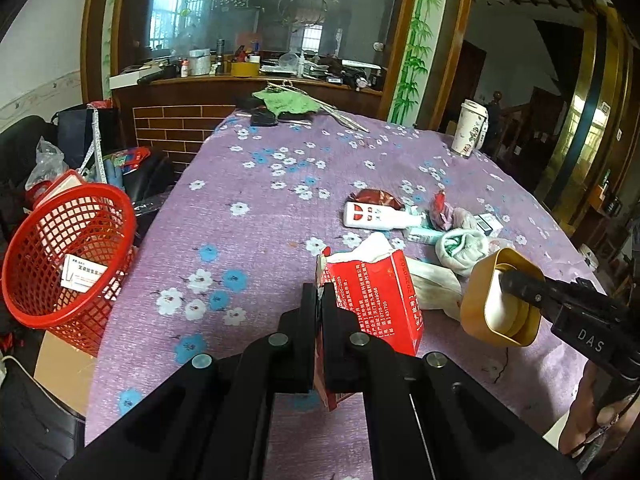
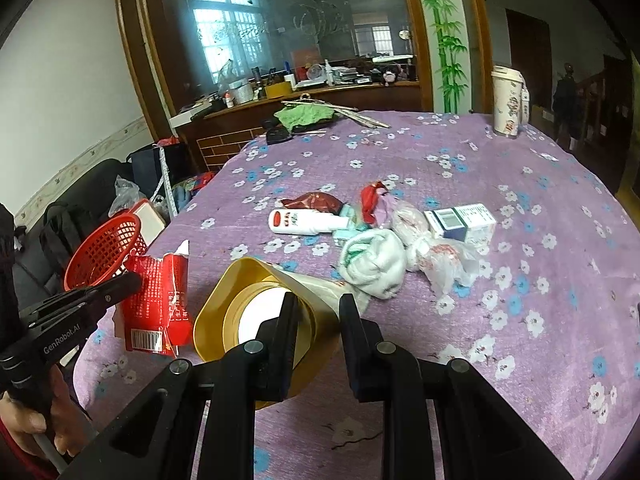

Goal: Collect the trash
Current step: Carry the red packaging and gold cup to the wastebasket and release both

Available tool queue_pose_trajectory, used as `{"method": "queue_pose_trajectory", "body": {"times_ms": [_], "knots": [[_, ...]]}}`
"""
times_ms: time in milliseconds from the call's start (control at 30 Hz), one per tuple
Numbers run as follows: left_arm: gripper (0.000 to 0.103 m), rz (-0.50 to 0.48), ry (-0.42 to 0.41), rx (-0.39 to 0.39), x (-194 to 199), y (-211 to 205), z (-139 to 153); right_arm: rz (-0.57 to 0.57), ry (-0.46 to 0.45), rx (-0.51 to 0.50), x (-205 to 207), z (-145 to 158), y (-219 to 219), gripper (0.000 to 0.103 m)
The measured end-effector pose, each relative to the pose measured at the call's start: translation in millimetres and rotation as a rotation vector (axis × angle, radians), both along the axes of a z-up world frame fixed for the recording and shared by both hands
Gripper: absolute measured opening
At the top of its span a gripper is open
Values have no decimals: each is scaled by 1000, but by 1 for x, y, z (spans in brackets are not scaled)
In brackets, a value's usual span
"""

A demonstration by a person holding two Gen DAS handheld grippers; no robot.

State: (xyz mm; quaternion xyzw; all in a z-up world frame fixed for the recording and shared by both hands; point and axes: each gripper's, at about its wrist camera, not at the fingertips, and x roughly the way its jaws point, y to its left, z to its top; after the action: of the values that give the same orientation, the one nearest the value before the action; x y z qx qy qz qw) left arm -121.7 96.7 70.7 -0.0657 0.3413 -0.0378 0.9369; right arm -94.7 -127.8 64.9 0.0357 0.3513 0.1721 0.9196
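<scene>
A torn red carton [image 1: 372, 300] hangs just above the purple floral tablecloth [image 1: 248, 184], and my left gripper [image 1: 320, 300] is shut on its ripped edge. The right wrist view shows that carton [image 2: 160, 300] and the left gripper [image 2: 124, 284] from the side. My right gripper [image 2: 320, 320] is shut on the wall of an open gold box [image 2: 240, 300], one finger inside and one outside. The gold box [image 1: 496, 300] also shows in the left wrist view, with the right gripper [image 1: 516, 284] on it. A red mesh basket [image 1: 68, 248] with a card inside sits off the table's left edge.
A pile lies mid-table: a white bottle [image 2: 304, 222], a brown wrapper [image 2: 316, 202], a white crumpled cloth [image 2: 372, 260], a blue-and-white box [image 2: 460, 220] and a plastic bag [image 2: 440, 256]. A tall cup [image 2: 506, 96] stands far right. A green cloth [image 1: 288, 100] lies at the far end.
</scene>
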Motion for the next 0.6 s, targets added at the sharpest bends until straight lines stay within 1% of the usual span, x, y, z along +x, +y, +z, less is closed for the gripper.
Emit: {"method": "queue_pose_trajectory", "body": {"times_ms": [267, 333, 433, 600], "knots": [[2, 57, -27, -2, -7, 27, 13, 90, 28, 11, 12, 6, 32, 22], [2, 80, -37, -3, -9, 39, 18, 117, 41, 21, 16, 8, 42, 23], [2, 121, -52, -7, -14, 59, 25, 153, 32, 4, 19, 14, 62, 23], [2, 194, -72, -12, -20, 97, 36, 231, 46, 2, 27, 22, 96, 23]]}}
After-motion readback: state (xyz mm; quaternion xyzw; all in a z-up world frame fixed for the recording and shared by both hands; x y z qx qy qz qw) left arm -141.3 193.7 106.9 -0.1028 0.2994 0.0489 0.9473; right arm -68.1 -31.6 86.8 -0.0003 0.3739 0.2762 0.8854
